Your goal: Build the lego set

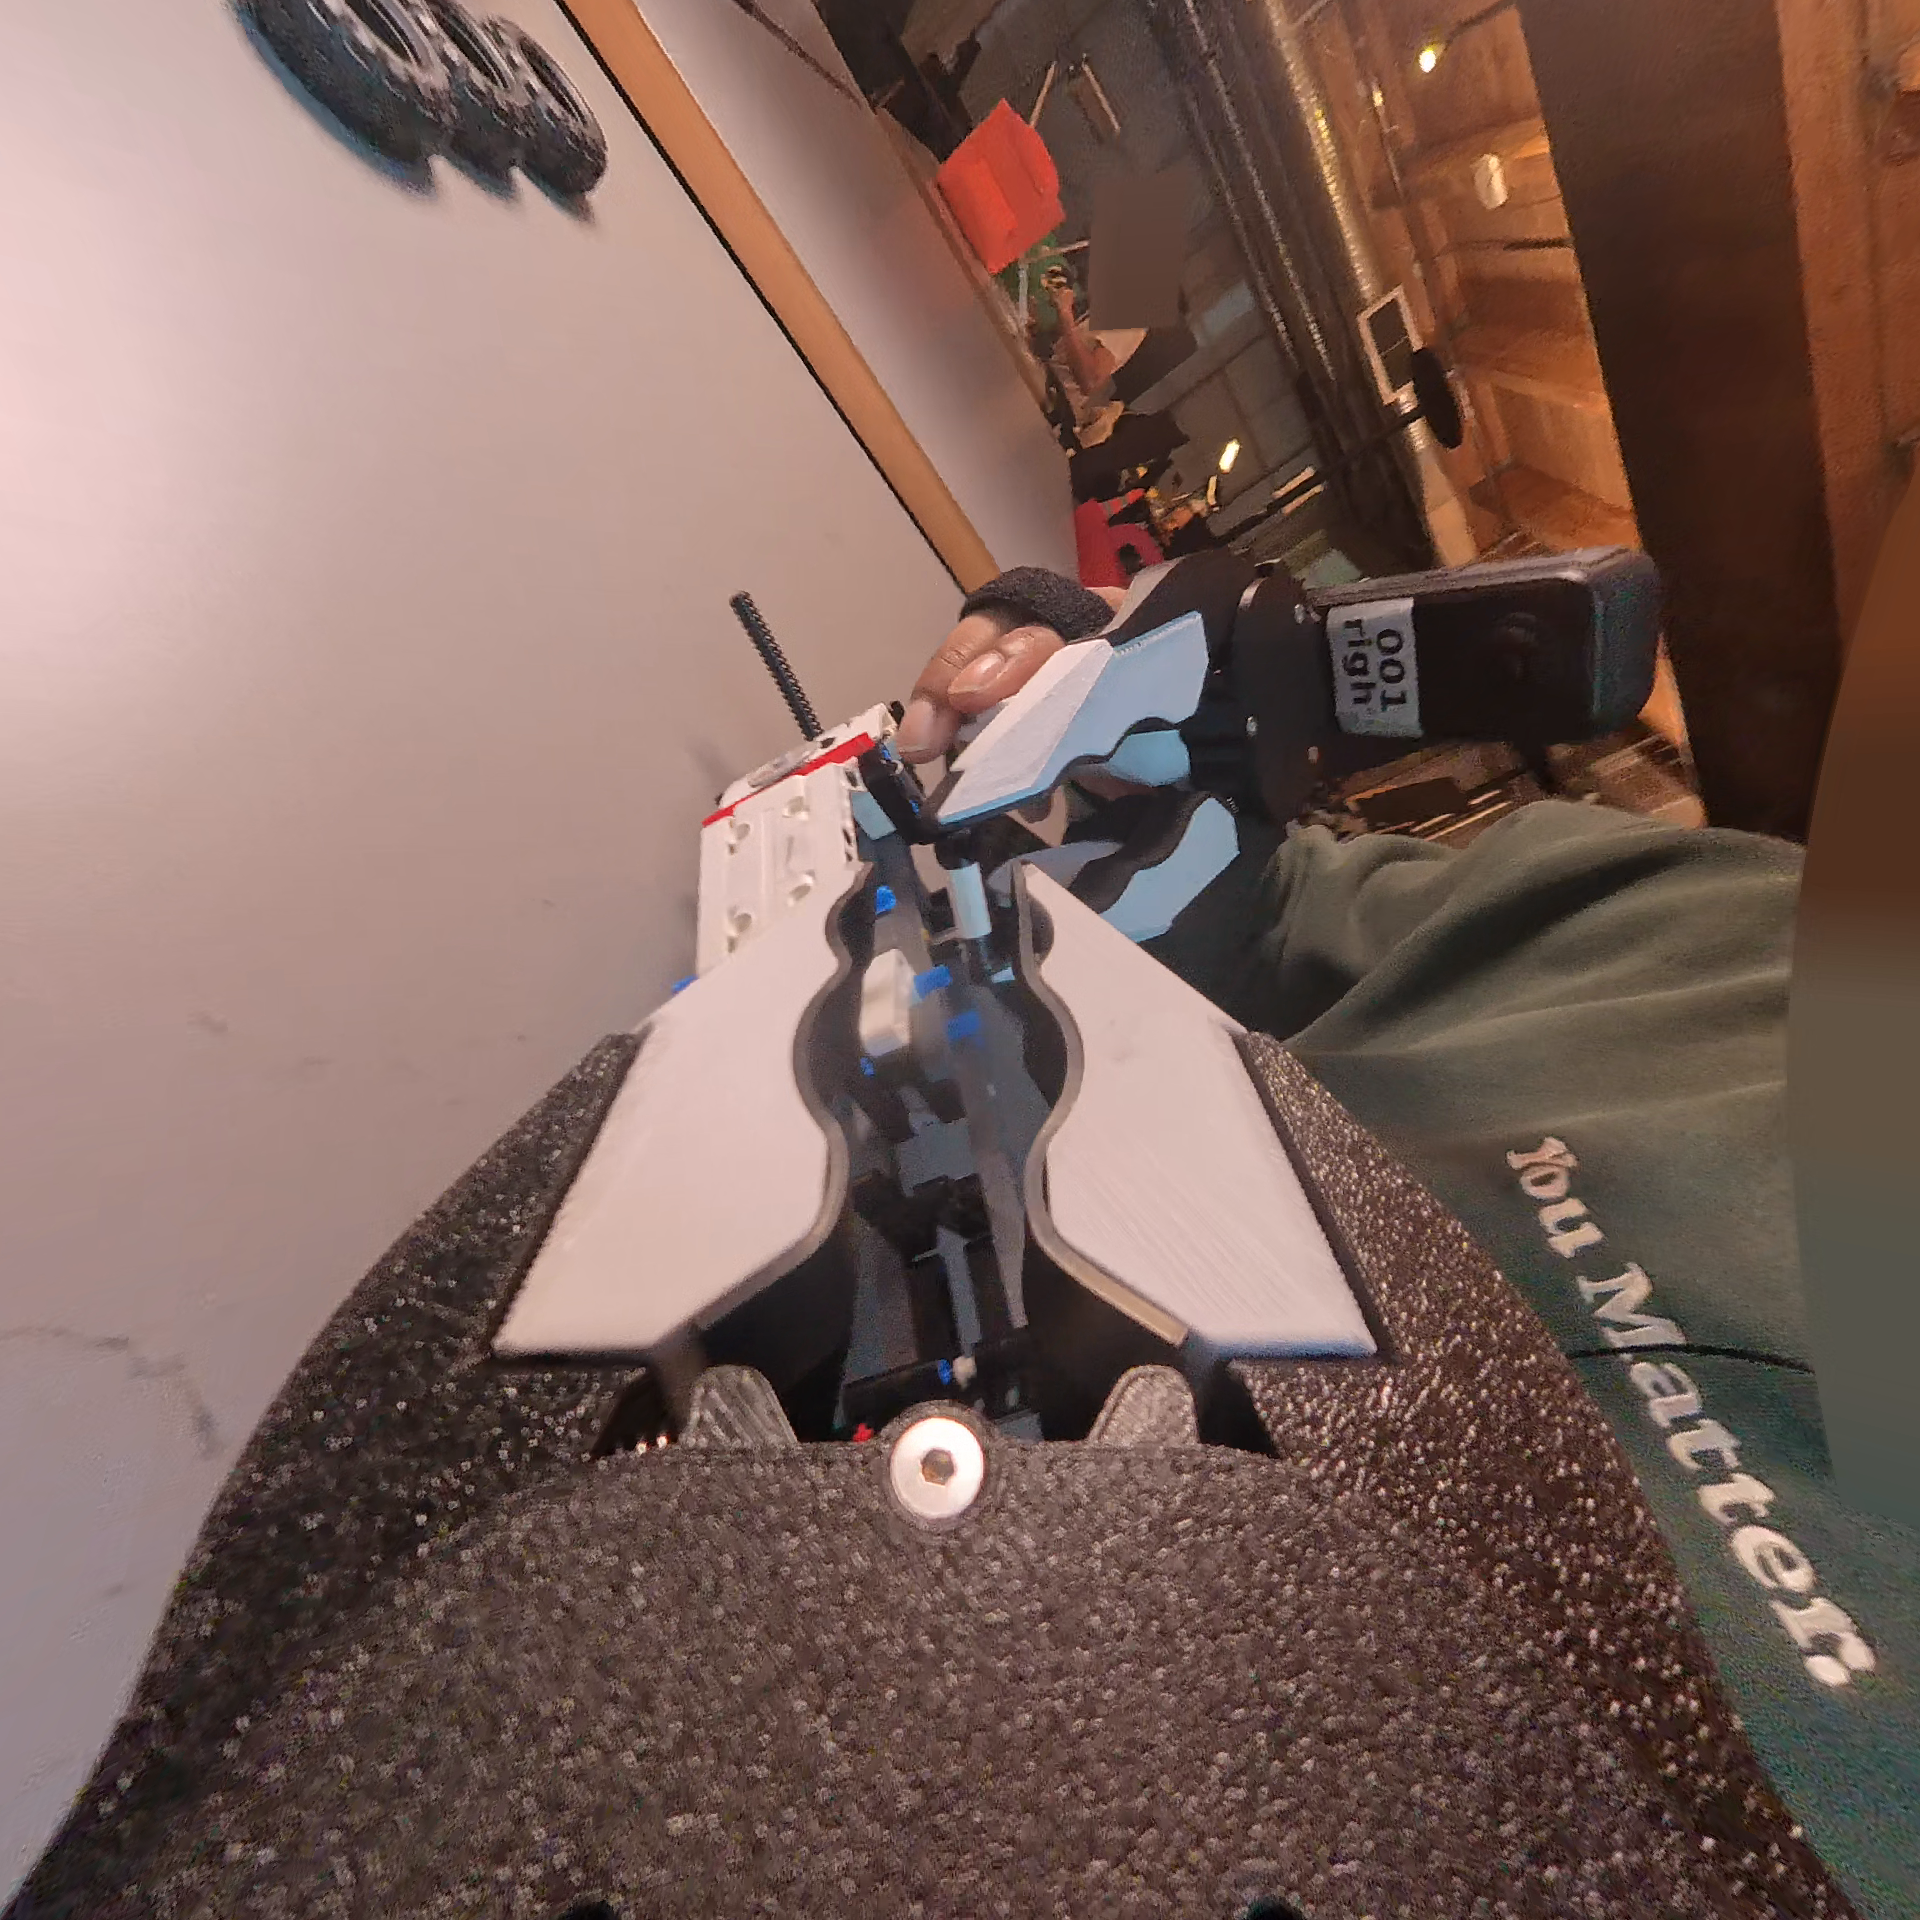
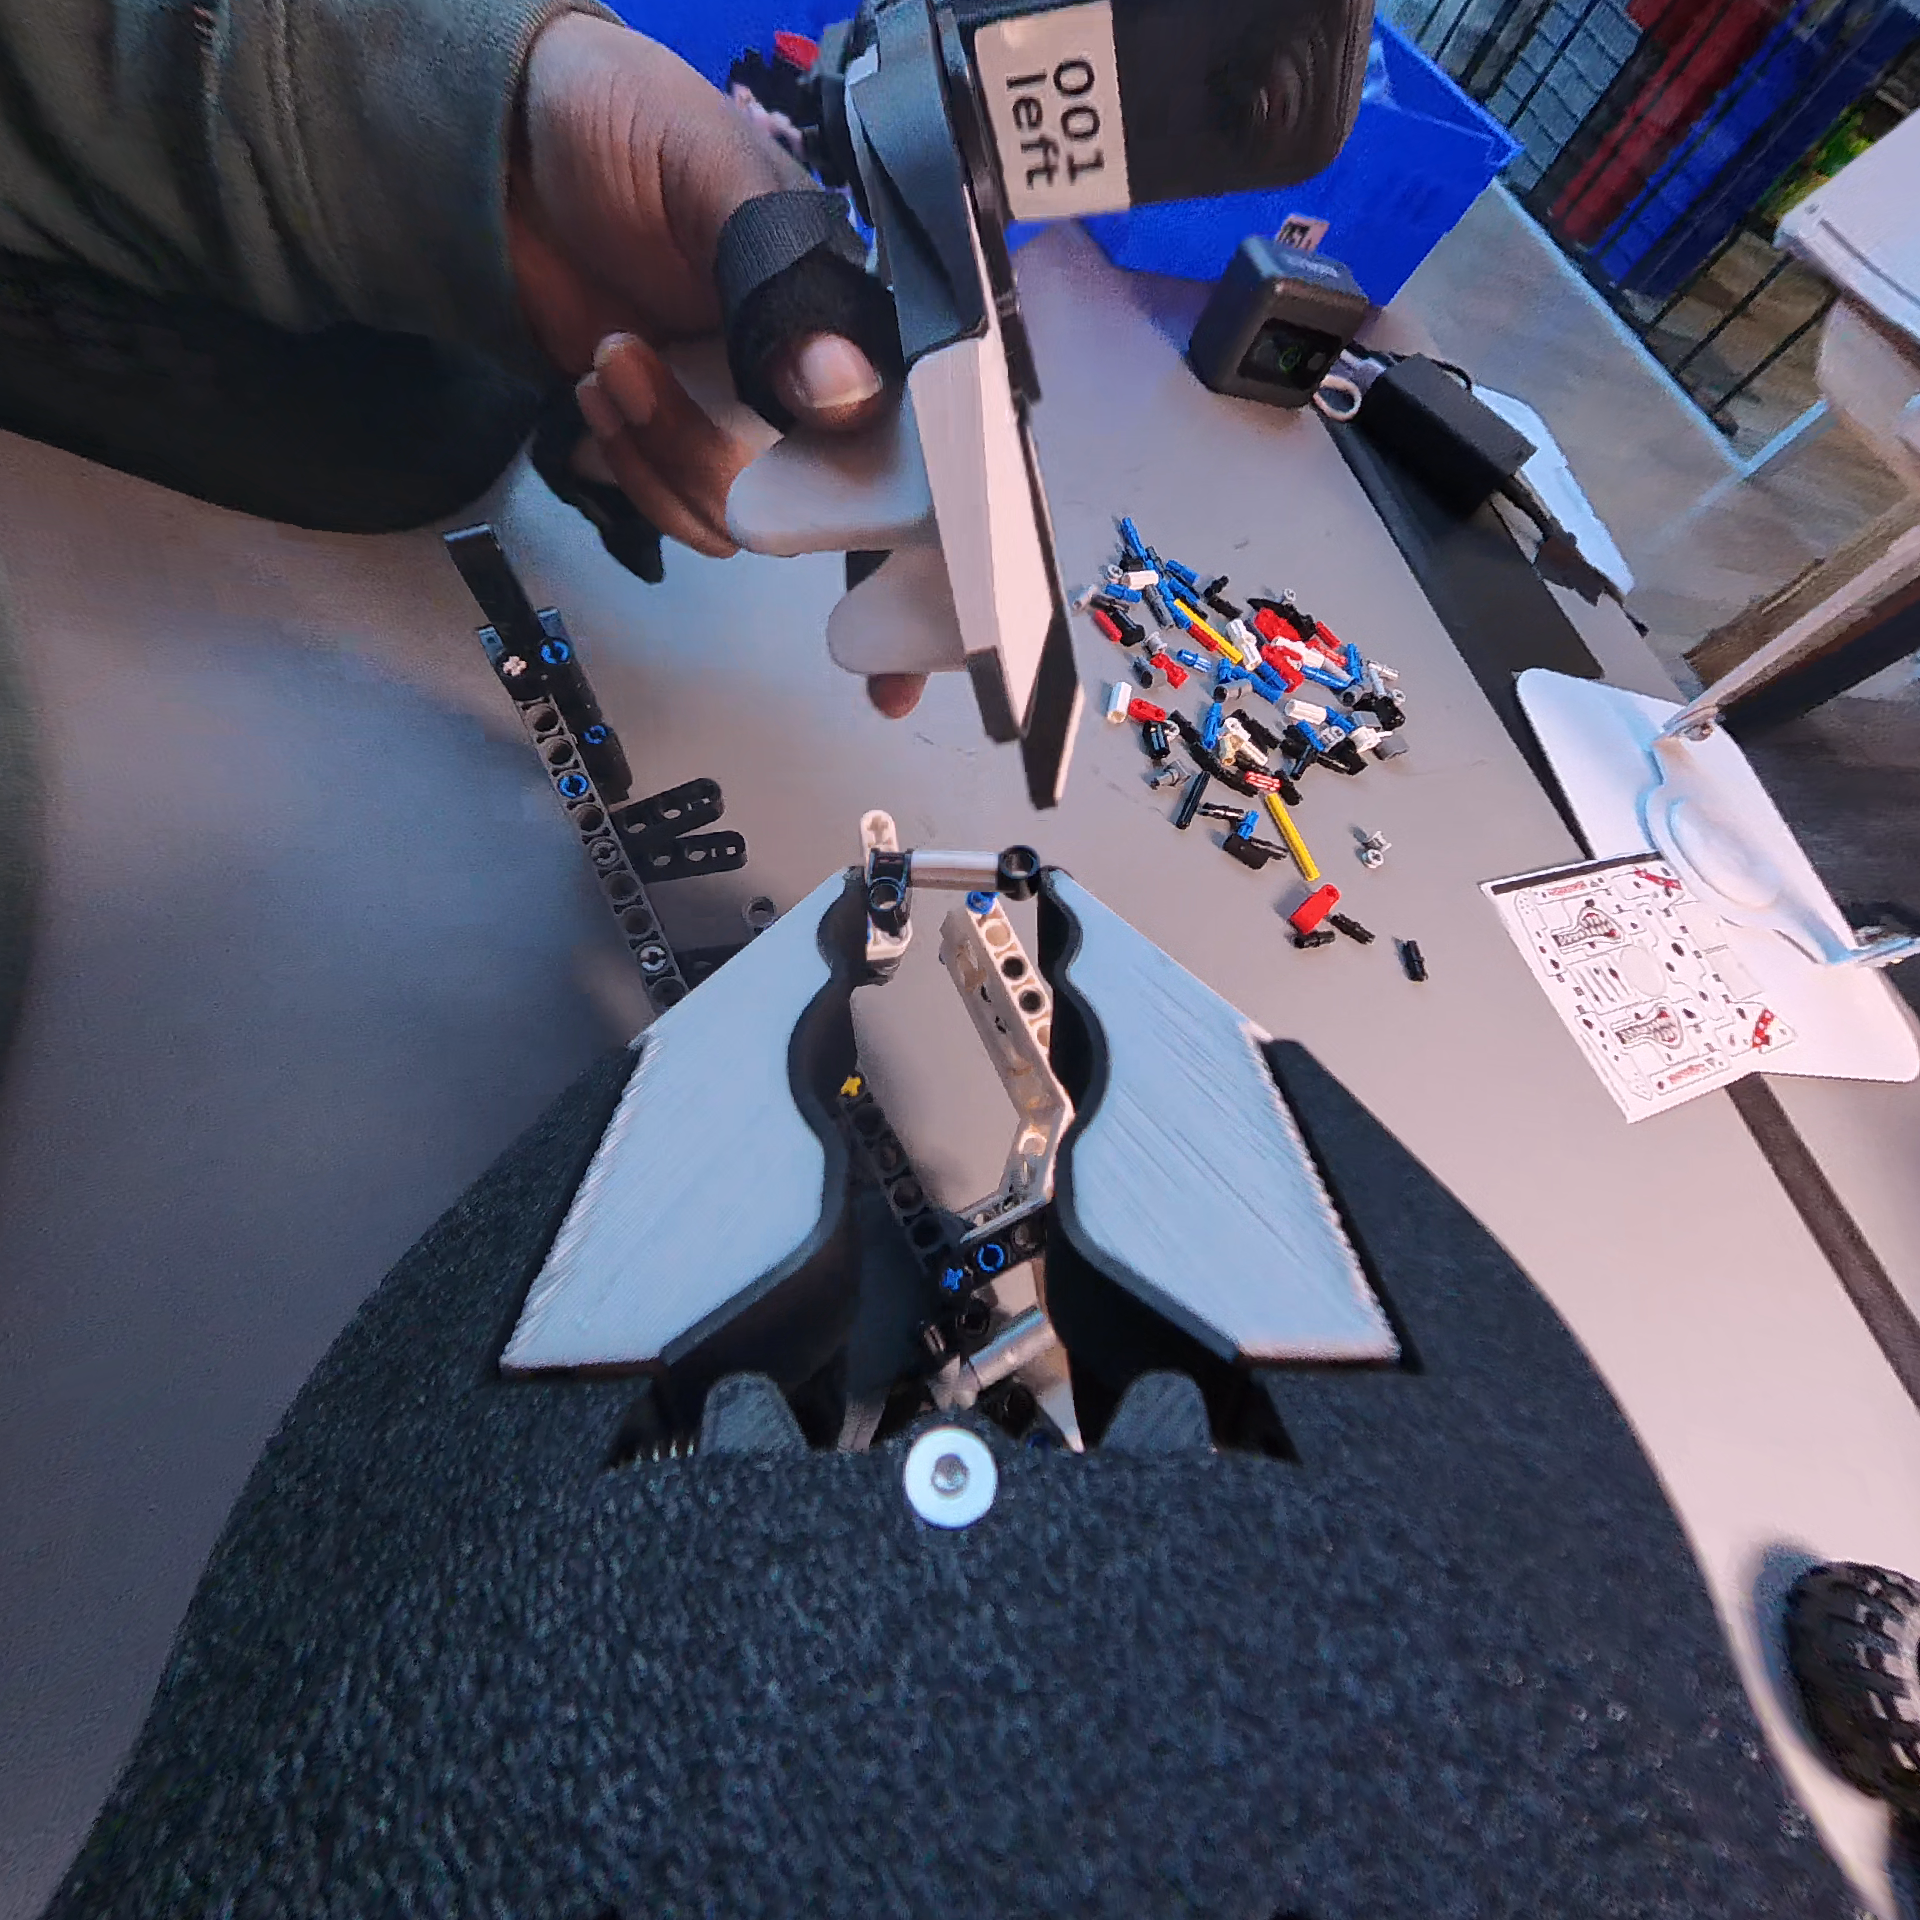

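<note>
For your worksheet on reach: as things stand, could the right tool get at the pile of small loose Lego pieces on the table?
Probably not yet: the right tool is shut on a small linkage piece. The path to the pile looks open.

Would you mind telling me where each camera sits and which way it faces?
Left wrist view: on the left gripper, looking along its fingers at the lego assembly; right gripper and green sleeve show.
Right wrist view: on the right gripper, facing the loose parts pile; left gripper above.
Shared: table, assembly.
</note>
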`<state>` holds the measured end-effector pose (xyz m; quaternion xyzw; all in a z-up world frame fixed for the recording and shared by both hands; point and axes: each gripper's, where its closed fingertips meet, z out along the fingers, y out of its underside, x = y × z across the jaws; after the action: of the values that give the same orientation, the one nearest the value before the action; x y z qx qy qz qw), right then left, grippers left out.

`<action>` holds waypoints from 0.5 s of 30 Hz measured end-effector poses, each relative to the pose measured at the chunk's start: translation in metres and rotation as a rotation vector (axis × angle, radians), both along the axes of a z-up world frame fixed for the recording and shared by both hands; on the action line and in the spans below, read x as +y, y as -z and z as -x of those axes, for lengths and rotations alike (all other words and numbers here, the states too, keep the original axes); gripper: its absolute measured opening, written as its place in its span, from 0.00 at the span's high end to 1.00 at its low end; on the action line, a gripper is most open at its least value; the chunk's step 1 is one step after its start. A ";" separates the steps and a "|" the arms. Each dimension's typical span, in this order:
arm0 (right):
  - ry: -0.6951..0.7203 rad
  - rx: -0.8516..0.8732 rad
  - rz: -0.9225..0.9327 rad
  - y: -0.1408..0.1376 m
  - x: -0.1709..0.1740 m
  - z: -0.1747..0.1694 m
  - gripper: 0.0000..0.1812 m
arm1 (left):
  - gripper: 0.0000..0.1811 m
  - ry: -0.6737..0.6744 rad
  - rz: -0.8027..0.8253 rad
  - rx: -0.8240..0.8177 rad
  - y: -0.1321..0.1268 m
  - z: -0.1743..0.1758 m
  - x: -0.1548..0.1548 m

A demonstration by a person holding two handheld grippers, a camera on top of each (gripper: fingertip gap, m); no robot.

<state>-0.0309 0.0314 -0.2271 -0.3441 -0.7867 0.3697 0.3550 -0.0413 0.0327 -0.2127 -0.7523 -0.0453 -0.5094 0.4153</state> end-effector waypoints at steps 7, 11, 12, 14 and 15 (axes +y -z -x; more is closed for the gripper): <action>-0.002 -0.070 0.093 0.003 -0.002 0.003 0.82 | 0.78 0.126 -0.116 0.366 0.025 0.008 -0.013; -0.020 -0.084 0.106 0.004 -0.005 0.003 0.82 | 0.67 0.195 -0.201 0.524 0.033 -0.008 -0.016; -0.026 -0.091 0.098 0.005 -0.005 0.002 0.82 | 0.68 0.204 -0.216 0.571 0.037 -0.010 -0.015; -0.024 -0.097 0.075 0.007 -0.004 0.004 0.82 | 0.70 0.217 -0.239 0.632 0.044 -0.012 -0.012; -0.028 -0.109 0.070 0.008 -0.003 0.004 0.82 | 0.72 0.227 -0.250 0.646 0.045 -0.013 -0.011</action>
<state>-0.0345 0.0279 -0.2353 -0.3647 -0.7962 0.3827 0.2943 -0.0279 0.0215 -0.2578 -0.8182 0.2347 -0.2898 0.4375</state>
